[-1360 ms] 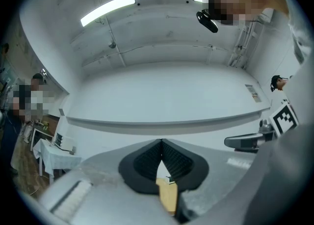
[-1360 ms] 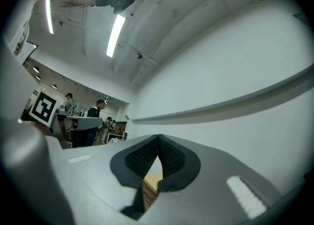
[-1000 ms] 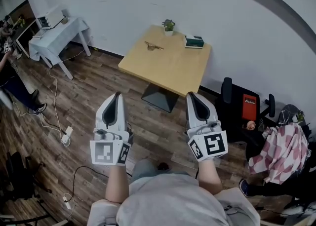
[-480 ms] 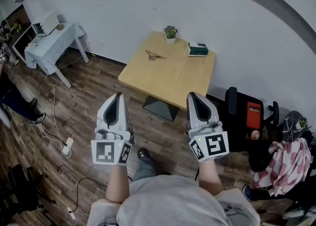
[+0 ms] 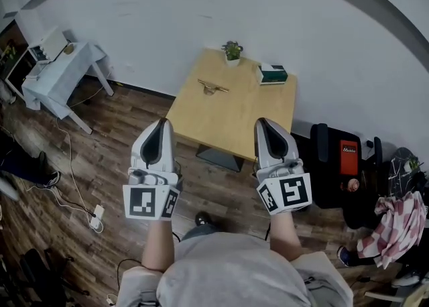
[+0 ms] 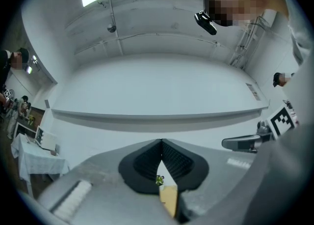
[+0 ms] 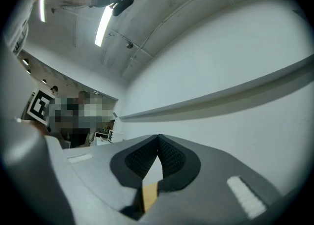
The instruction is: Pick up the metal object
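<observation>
A thin metal object (image 5: 212, 87) lies on the far, square wooden table (image 5: 231, 116). The left gripper (image 5: 161, 125) and right gripper (image 5: 263, 125) are closed and empty, ribbed black pads (image 6: 146, 164) together.

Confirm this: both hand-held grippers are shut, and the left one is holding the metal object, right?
No. The left hand-held gripper, shut like the right hand-held gripper, holds nothing: the head view shows the metal object lying on the wooden table ahead.
</observation>
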`<move>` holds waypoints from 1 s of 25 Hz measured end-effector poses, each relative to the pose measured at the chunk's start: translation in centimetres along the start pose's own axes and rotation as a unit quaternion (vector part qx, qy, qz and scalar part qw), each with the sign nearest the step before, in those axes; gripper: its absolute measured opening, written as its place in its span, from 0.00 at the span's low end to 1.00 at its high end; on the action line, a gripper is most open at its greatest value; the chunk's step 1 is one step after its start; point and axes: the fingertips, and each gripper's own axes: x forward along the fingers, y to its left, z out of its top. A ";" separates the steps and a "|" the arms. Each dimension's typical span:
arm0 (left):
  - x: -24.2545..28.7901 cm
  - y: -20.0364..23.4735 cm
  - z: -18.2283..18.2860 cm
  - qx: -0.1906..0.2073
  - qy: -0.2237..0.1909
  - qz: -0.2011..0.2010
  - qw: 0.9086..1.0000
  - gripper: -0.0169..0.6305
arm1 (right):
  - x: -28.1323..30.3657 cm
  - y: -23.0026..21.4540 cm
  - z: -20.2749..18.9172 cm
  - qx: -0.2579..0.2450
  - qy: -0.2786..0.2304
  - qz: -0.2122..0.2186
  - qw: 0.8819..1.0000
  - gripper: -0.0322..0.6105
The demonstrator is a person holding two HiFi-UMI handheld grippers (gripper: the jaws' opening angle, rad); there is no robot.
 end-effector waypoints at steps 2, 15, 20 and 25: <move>0.9 1.4 -0.3 -0.001 0.000 -0.007 1.000 0.03 | 1.5 0.4 -0.1 -0.001 -0.003 -0.007 1.000 0.05; 4.7 5.7 -3.3 -0.009 0.008 -0.054 0.998 0.03 | 6.0 0.8 -3.1 -0.003 0.023 -0.045 0.999 0.05; 6.7 6.2 -4.6 -0.029 0.012 -0.074 0.997 0.03 | 8.2 -0.5 -4.3 0.002 0.025 -0.049 0.998 0.05; 9.7 7.8 -5.0 -0.052 -0.003 -0.068 0.996 0.03 | 11.6 -2.2 -5.3 0.005 0.022 -0.043 0.999 0.05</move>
